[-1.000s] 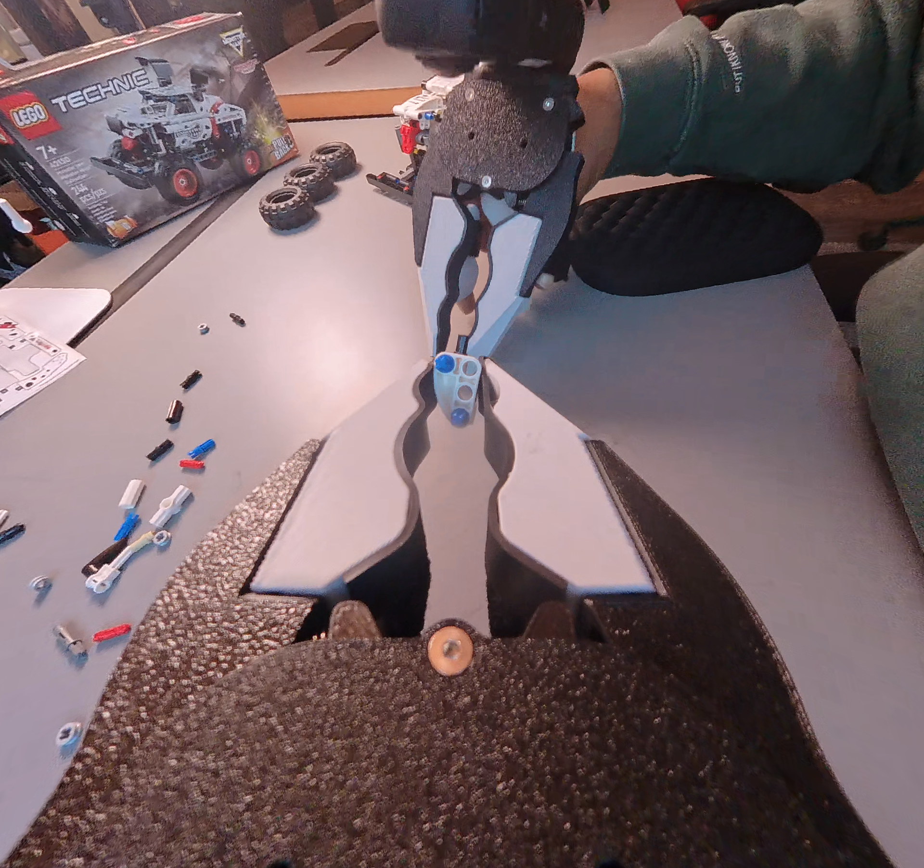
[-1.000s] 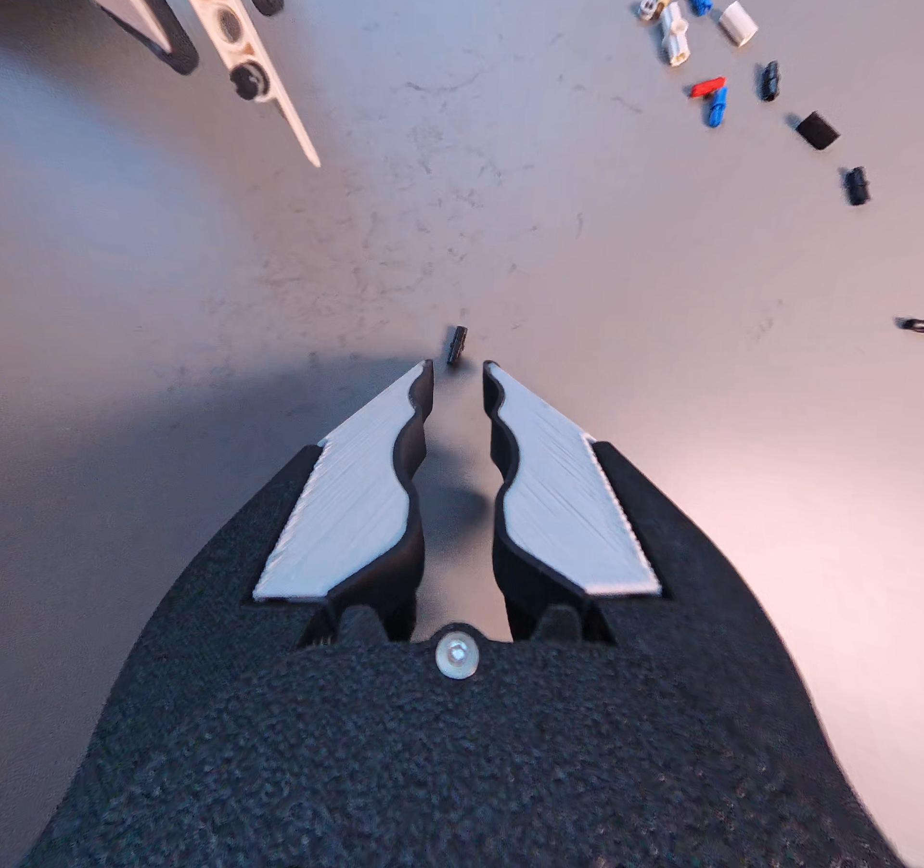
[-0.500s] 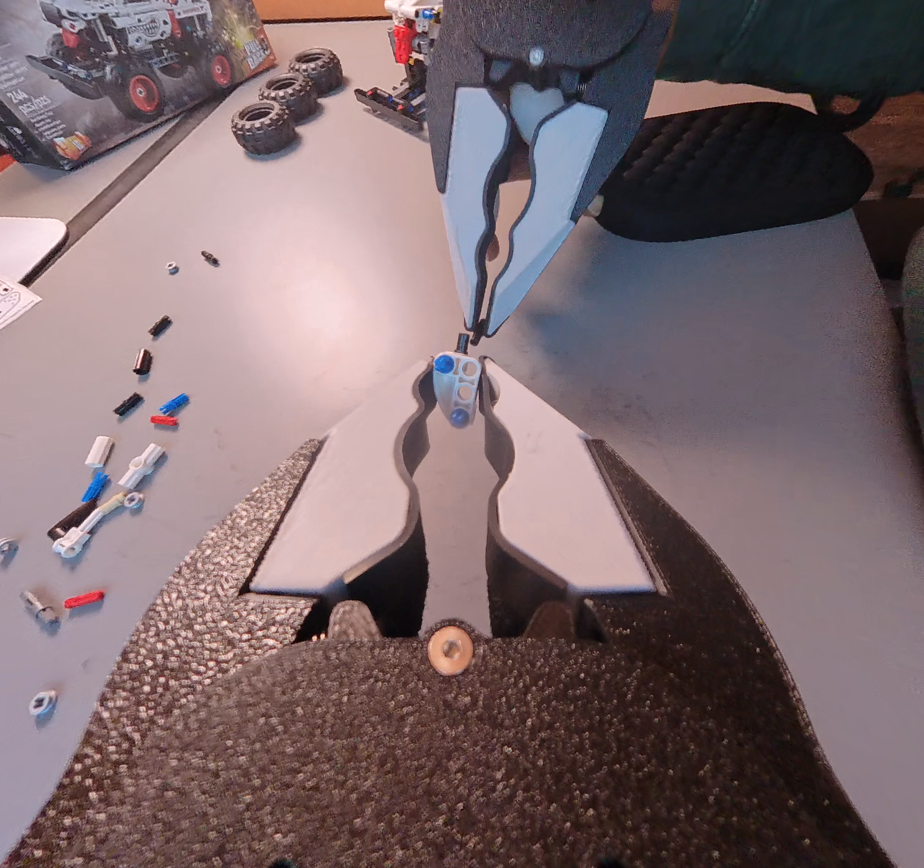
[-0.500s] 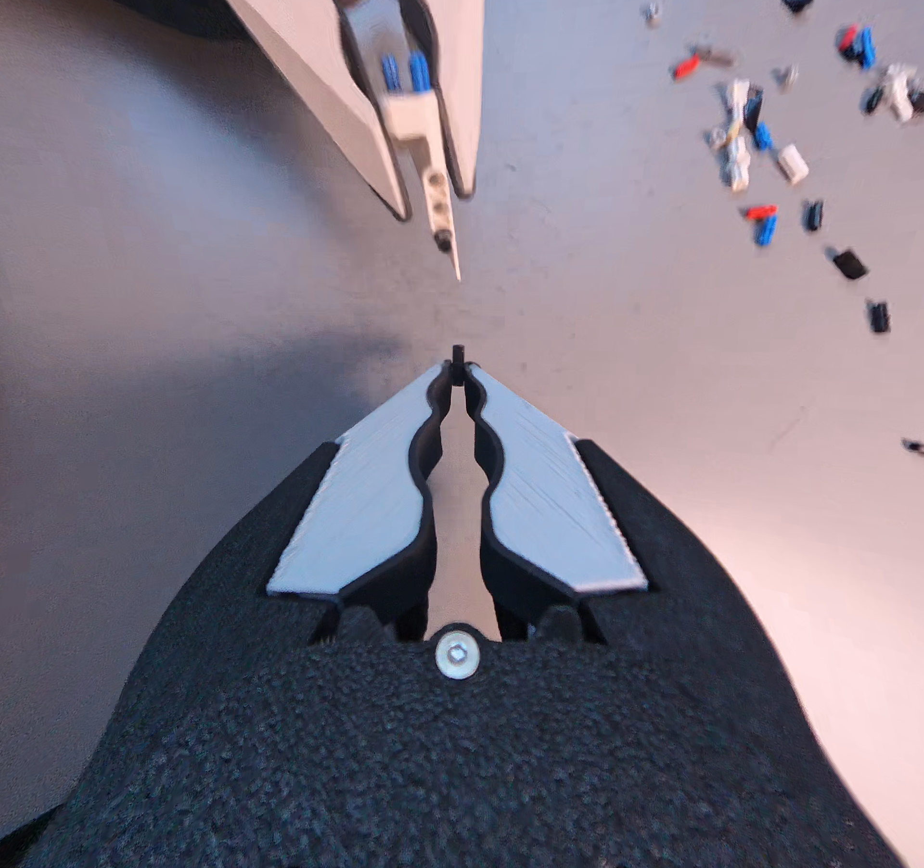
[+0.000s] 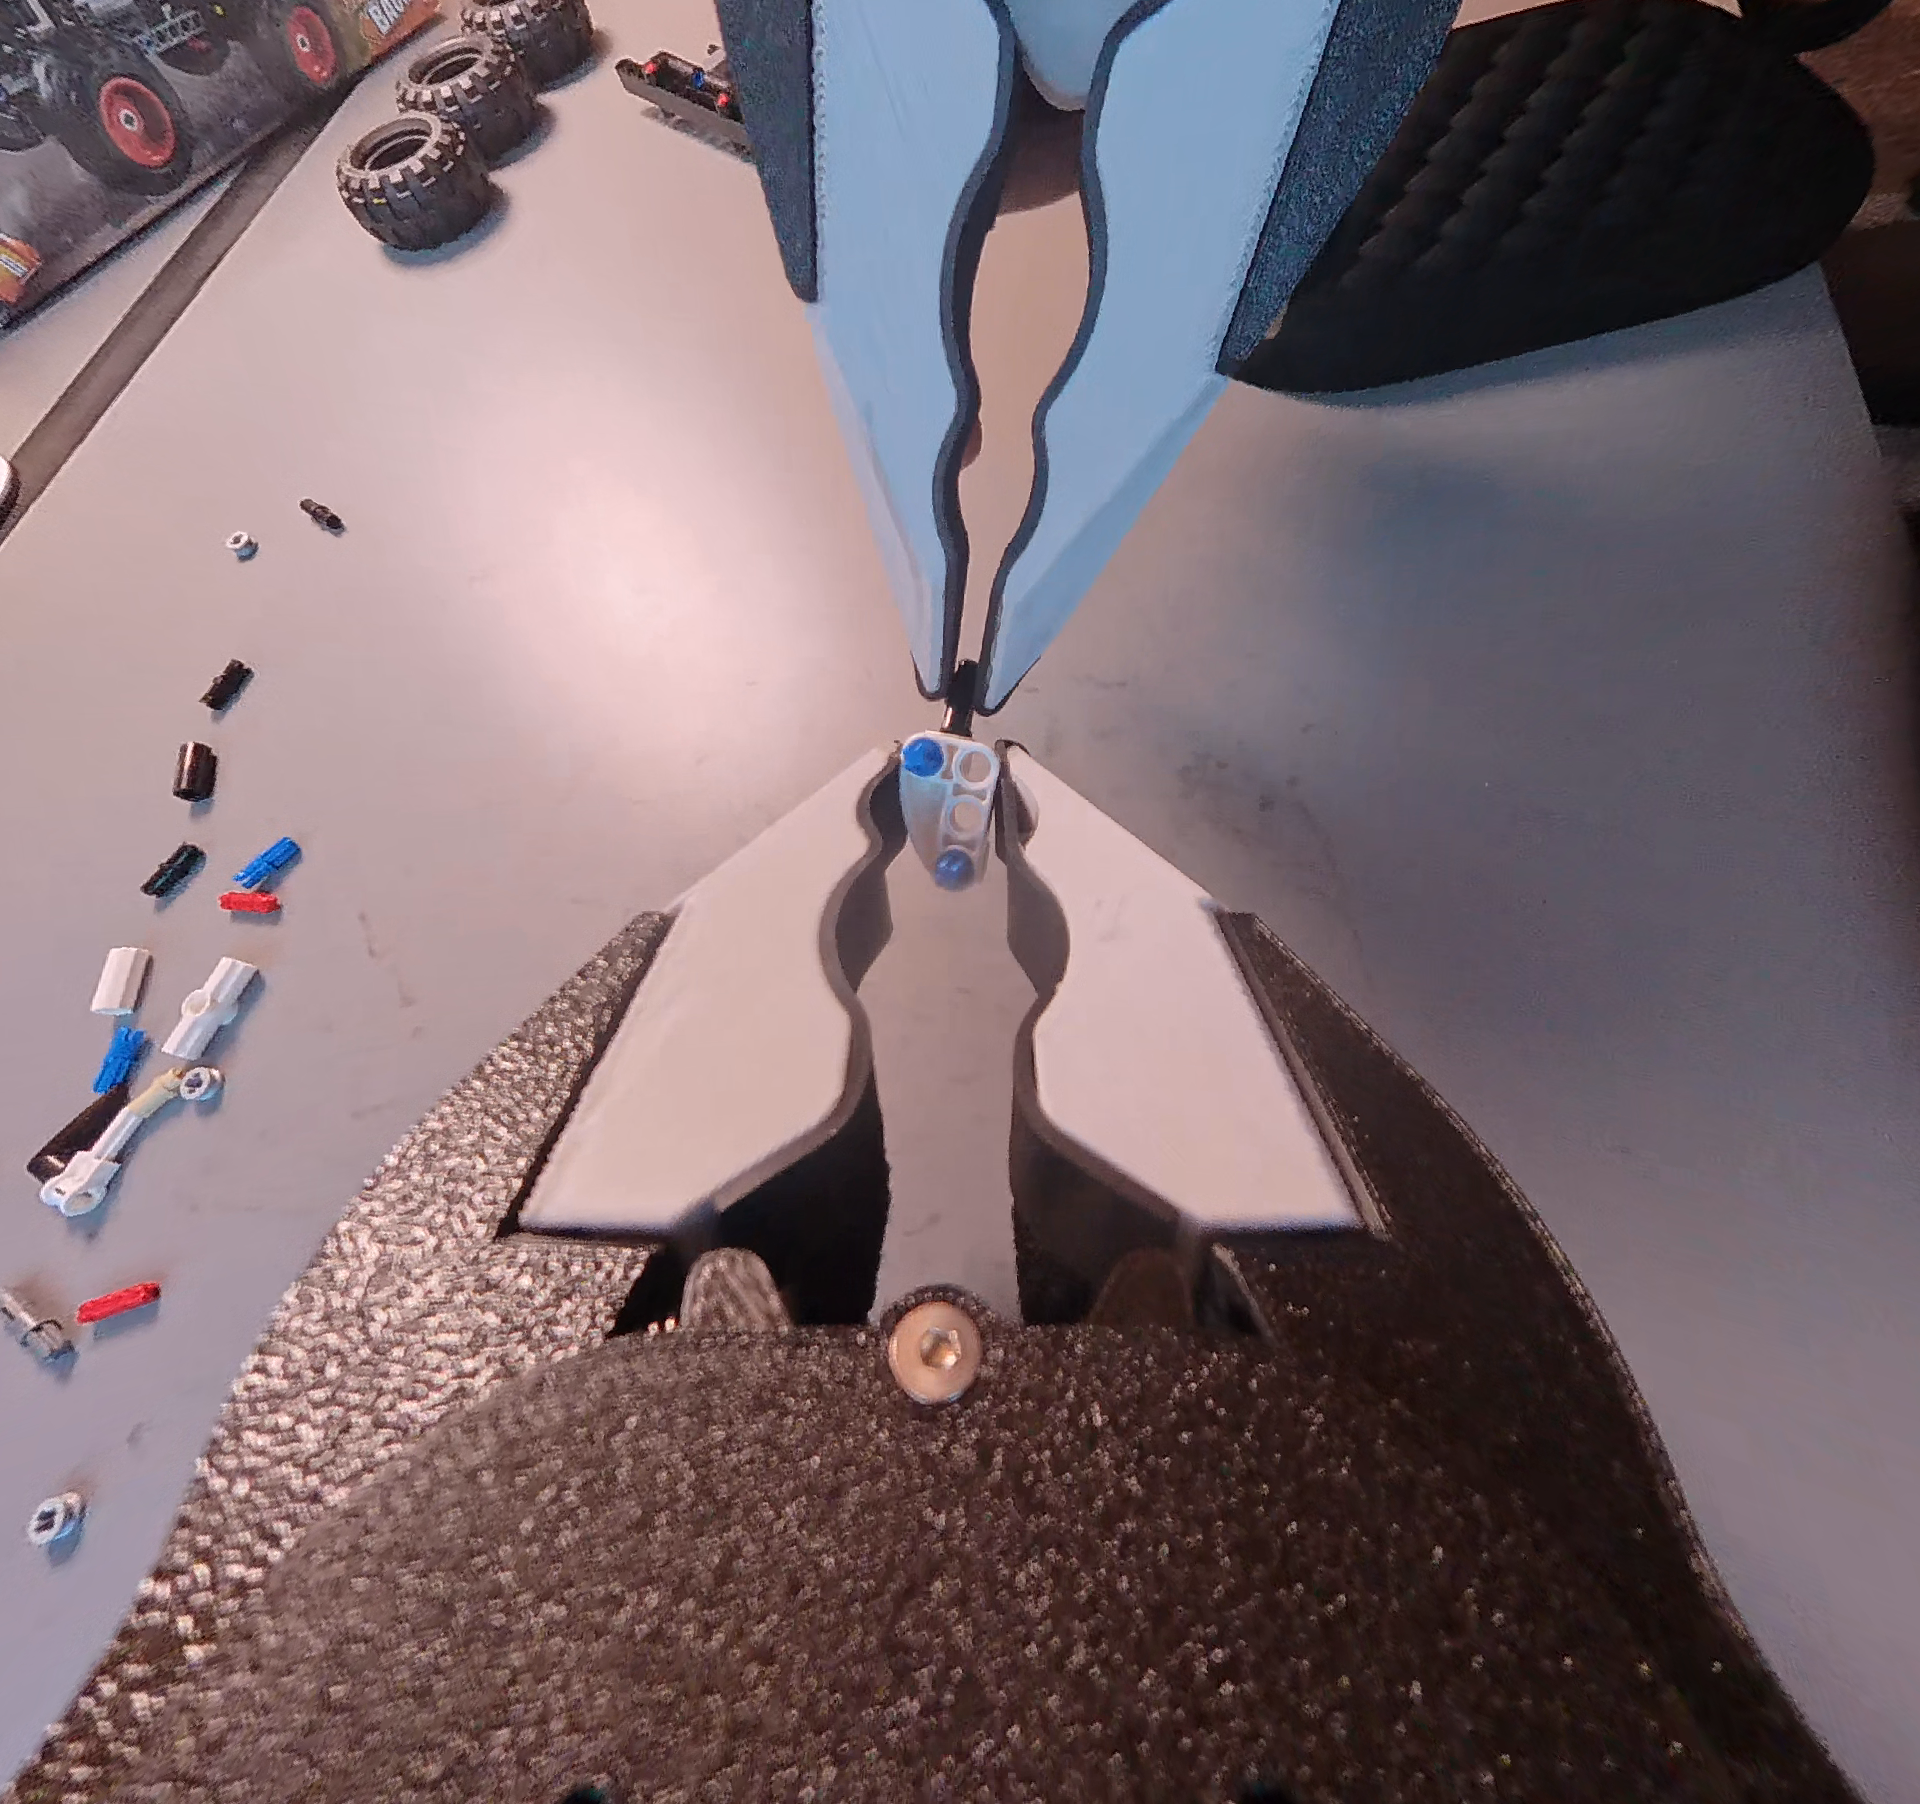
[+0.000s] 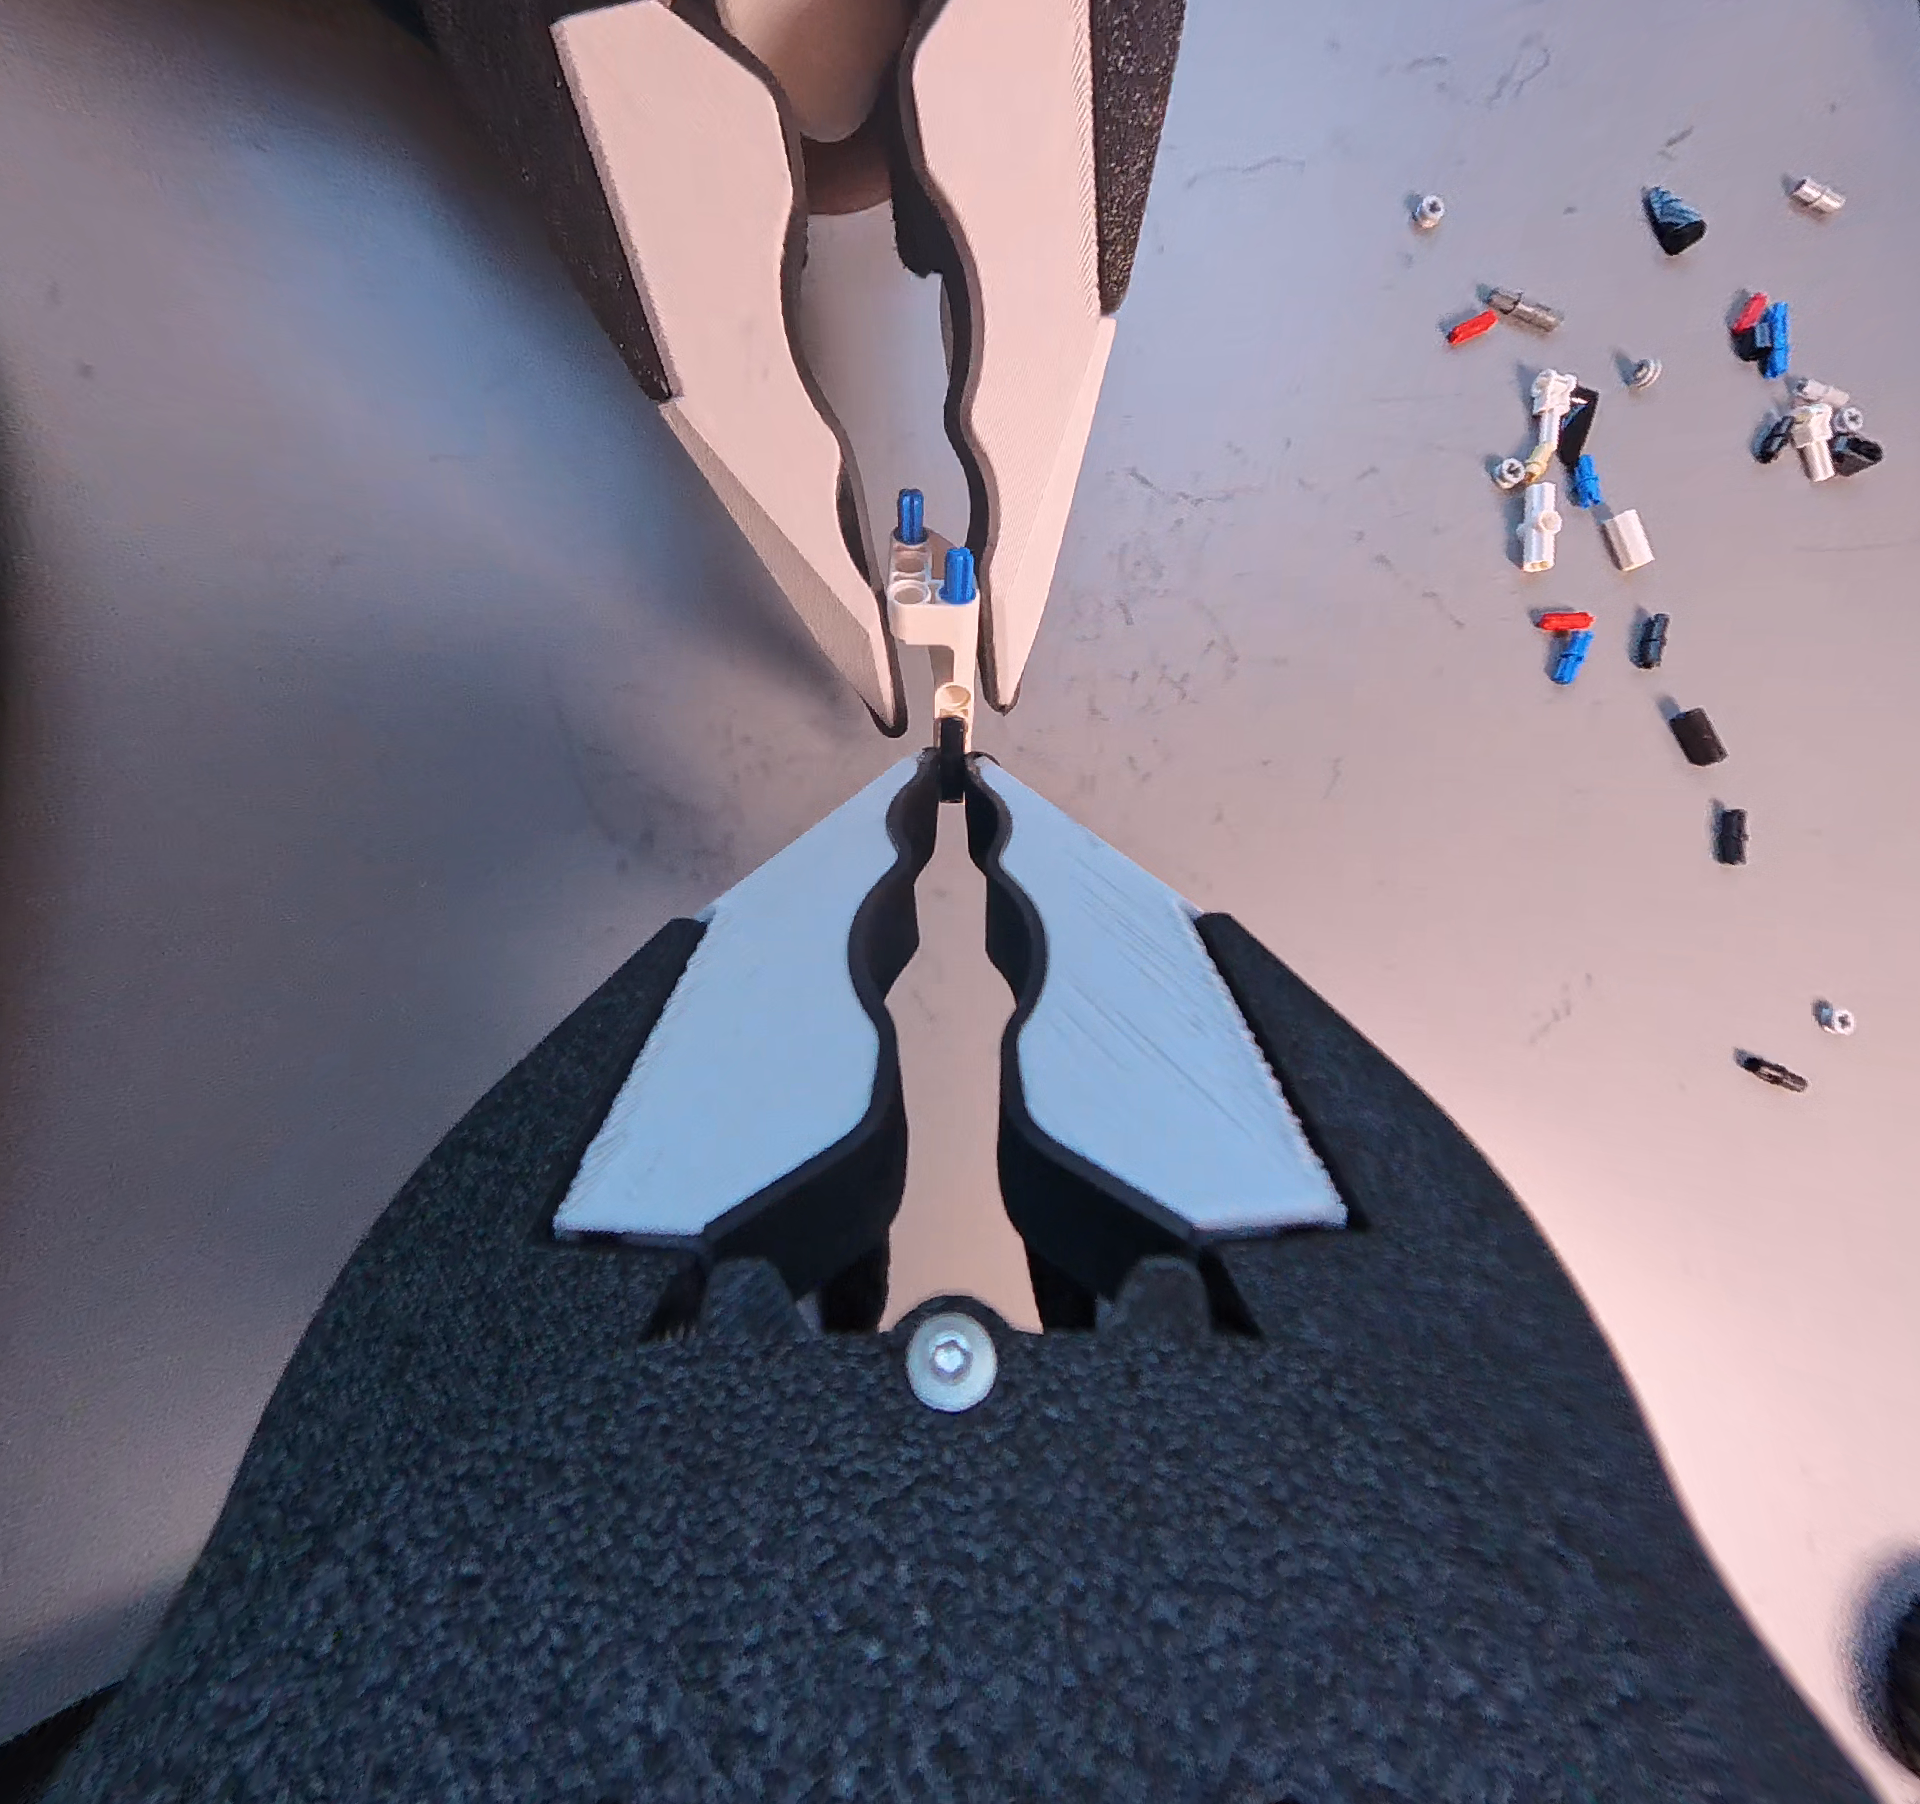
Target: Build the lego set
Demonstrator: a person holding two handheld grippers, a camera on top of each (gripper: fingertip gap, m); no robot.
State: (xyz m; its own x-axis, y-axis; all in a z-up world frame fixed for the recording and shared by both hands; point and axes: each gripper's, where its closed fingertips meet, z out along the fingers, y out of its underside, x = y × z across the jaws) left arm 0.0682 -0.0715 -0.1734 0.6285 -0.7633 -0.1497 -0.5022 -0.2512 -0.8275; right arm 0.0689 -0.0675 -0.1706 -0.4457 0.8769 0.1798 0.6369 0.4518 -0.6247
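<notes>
Left wrist view: the left gripper reaches forward over a grey surface, its fingers closed on a small white Technic beam with round holes and two blue pins. Facing it from the top of the frame, the right gripper points down with its fingertips pinched on a short black pin, whose lower end touches the top edge of the white beam. To the left lie scattered loose pieces in black, blue, red and white. Three black knobbly tyres sit farther back, beside the corner of a printed set box. A partly built model shows just behind the right gripper. A black mesh chair seat sits beyond the surface at the upper right.

Right wrist view: the right gripper has its fingers nearly together, gripping the black pin at the very tips. The pin's far end meets a hole in the lower tip of the white beam, which the left gripper clamps from above. Both blue pins stick up from the beam. Loose pieces are scattered across the surface to the right.
</notes>
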